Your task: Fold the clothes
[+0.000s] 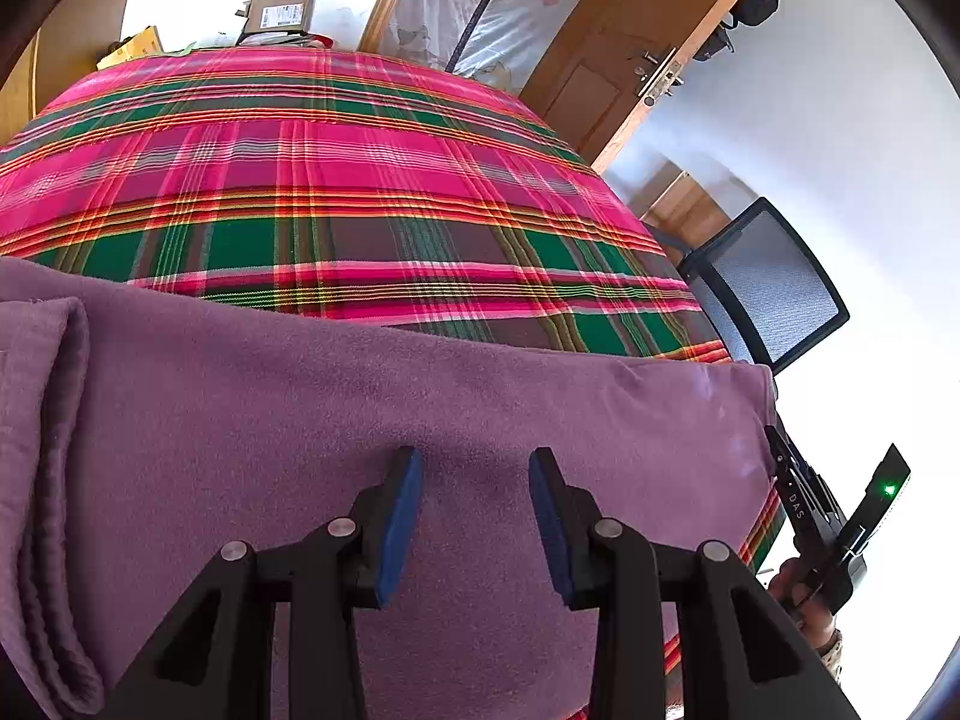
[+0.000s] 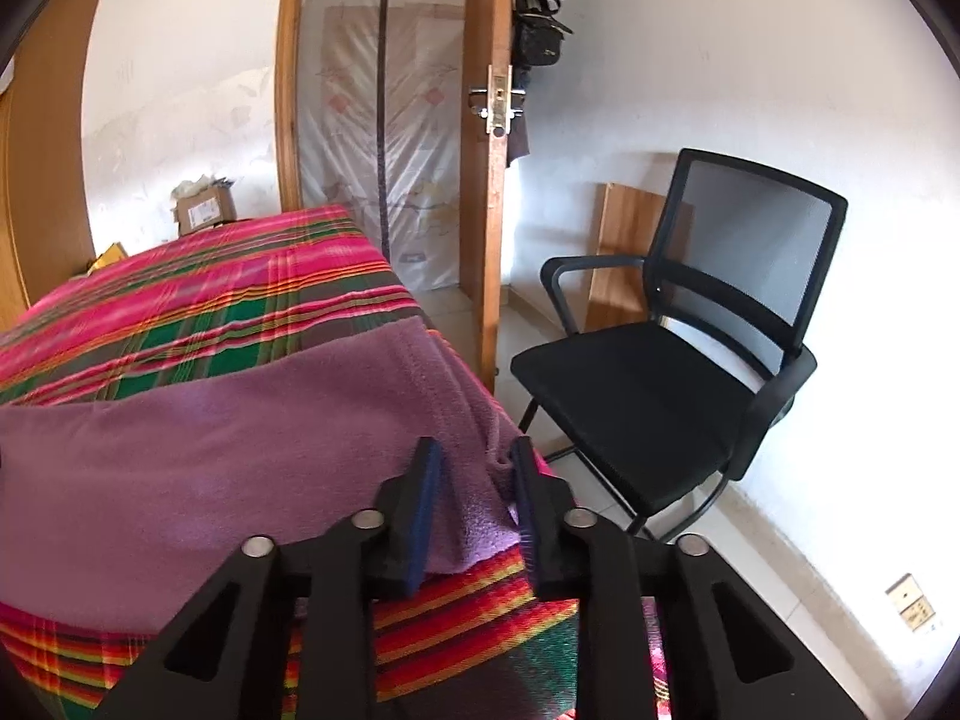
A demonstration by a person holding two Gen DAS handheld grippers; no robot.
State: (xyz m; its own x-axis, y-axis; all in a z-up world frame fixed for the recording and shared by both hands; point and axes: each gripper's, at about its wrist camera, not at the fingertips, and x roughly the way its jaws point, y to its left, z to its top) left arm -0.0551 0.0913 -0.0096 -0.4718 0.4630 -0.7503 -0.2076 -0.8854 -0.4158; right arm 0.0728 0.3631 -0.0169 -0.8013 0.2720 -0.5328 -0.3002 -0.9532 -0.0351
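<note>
**Purple fleece on the plaid bed, right claw at its corner**

A purple fleece garment (image 1: 372, 420) lies spread on the near part of a bed covered with a pink, green and red plaid cloth (image 1: 312, 180). The left claw (image 1: 474, 516) hovers above the fleece, its blue pads apart and holding nothing. The right claw (image 2: 474, 504) has a raised fold of the garment's right corner between its narrowly parted pads; whether they press it I cannot tell. A black mesh office chair (image 2: 690, 360) stands to the right.

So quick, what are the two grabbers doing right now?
Left gripper: open above the purple cloth, holding nothing.
Right gripper: jaws around a bunched corner of the purple cloth; whether they pinch it cannot be told.
</note>
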